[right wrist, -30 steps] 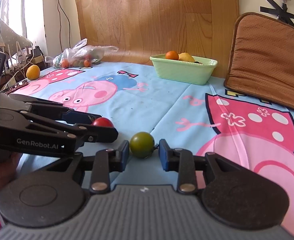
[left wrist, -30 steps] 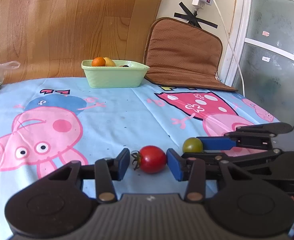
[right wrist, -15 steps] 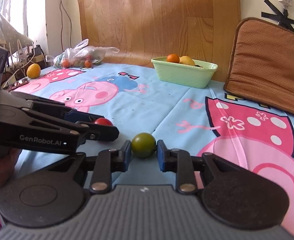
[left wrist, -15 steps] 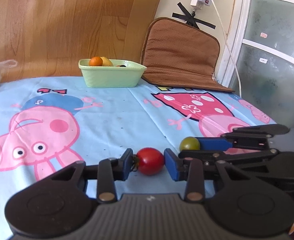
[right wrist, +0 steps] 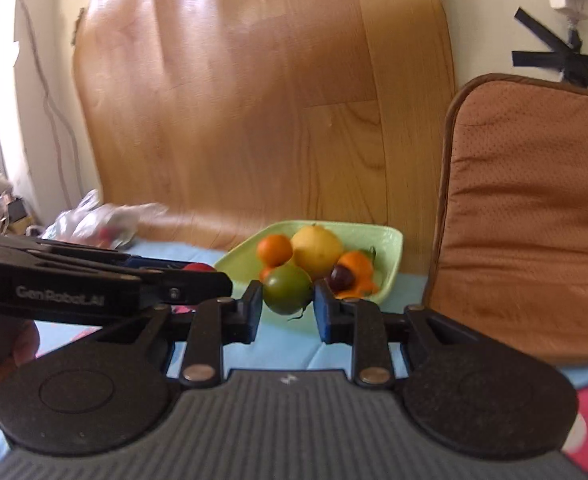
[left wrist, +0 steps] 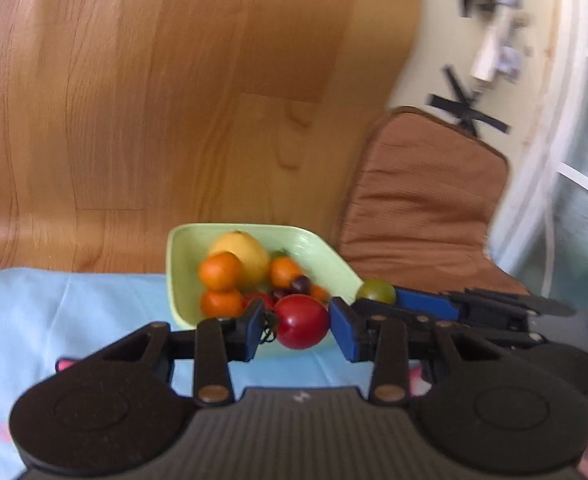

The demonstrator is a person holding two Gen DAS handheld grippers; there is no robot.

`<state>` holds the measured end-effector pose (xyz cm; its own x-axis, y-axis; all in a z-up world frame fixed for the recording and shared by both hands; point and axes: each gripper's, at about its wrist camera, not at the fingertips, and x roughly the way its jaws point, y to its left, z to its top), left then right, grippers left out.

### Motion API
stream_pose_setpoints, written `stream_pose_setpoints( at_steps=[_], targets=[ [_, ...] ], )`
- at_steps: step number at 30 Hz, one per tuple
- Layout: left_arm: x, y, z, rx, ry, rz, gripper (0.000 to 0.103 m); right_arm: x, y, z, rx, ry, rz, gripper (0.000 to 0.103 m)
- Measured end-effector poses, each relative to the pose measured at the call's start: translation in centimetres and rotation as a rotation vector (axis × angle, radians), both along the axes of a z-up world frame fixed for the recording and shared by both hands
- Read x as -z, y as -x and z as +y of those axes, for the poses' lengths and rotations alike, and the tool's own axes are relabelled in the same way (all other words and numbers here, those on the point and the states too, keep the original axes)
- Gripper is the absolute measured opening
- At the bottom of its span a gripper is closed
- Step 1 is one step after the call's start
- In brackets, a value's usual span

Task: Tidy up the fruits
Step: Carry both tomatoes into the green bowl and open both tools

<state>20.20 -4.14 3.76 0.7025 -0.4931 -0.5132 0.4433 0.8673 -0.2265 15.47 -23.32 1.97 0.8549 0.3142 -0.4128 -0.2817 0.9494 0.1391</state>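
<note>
Carrying red tomato in left tongs and green tomato in right tongs, both clenched, toward bowl; next, releasing above it.

Red tomato, green tomato, pale-green bowl w/ orange & yellow fruit, brown cushion.

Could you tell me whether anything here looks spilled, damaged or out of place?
Nothing stands out. The left tool grips a red tomato, the right tool a green tomato, both intact near the green bowl of fruit.
</note>
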Motion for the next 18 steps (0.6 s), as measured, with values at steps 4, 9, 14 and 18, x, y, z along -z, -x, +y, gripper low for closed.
stream_pose_setpoints(
  at_steps=[4,9,14,18],
  targets=[
    [2.1,-4.1,-0.1,-0.047,-0.008,0.050,0.035,2.0,-4.4,-0.1,0.013,-0.011,0.042,0.032],
    [3.4,-4.7,0.2,-0.057,0.000,0.067,0.042,3.2,-5.7,-0.7,0.022,-0.060,0.079,0.038],
    [2.7,-3.1,1.2,-0.082,0.015,0.052,0.046,1.6,-4.1,-1.9,0.065,-0.086,0.014,0.052],
    [1.3,0.4,2.7,-0.102,0.048,0.024,0.046,0.2,-0.6,-3.5,0.088,-0.156,-0.010,0.051]
  ],
)
